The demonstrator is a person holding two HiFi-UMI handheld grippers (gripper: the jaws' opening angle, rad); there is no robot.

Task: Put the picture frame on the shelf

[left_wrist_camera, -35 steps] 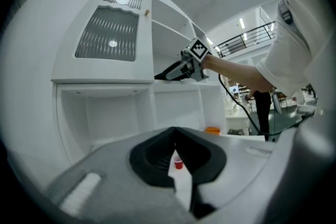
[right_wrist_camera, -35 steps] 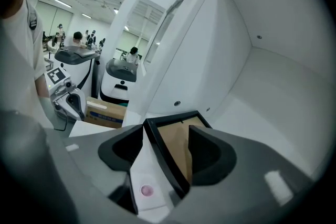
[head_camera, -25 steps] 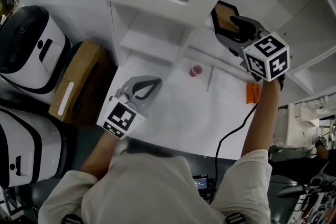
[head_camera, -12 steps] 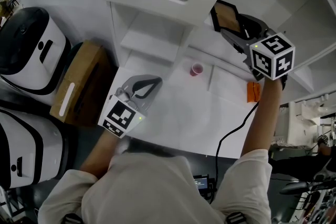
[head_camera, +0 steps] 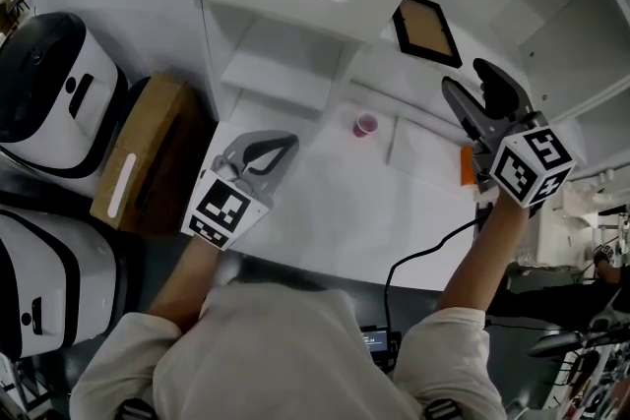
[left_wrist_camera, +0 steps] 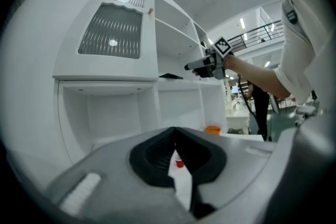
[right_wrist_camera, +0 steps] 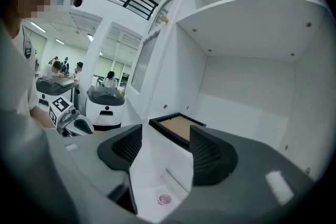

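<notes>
The picture frame (head_camera: pixel 425 30), black-edged with a brown panel, lies flat on the white shelf (head_camera: pixel 379 69) of the cabinet. It shows ahead between the right jaws as the frame (right_wrist_camera: pixel 178 127). My right gripper (head_camera: pixel 468 79) is open and empty, drawn back below and to the right of the frame, apart from it. My left gripper (head_camera: pixel 266 150) is shut on nothing above the white tabletop (head_camera: pixel 335 211) at the left. The left gripper view catches the right gripper (left_wrist_camera: pixel 205 65) beside the frame (left_wrist_camera: pixel 170 76).
A small pink cup (head_camera: pixel 365 125) stands on the table under the shelf. An orange object (head_camera: pixel 468 167) lies at the table's right edge, with a black cable (head_camera: pixel 423 251) running off the front. A cardboard box (head_camera: pixel 148 157) and white machines (head_camera: pixel 49 84) stand left.
The right gripper let go of the picture frame, leaving it on the shelf, and pulled back down and to the right. The left gripper has barely moved.
</notes>
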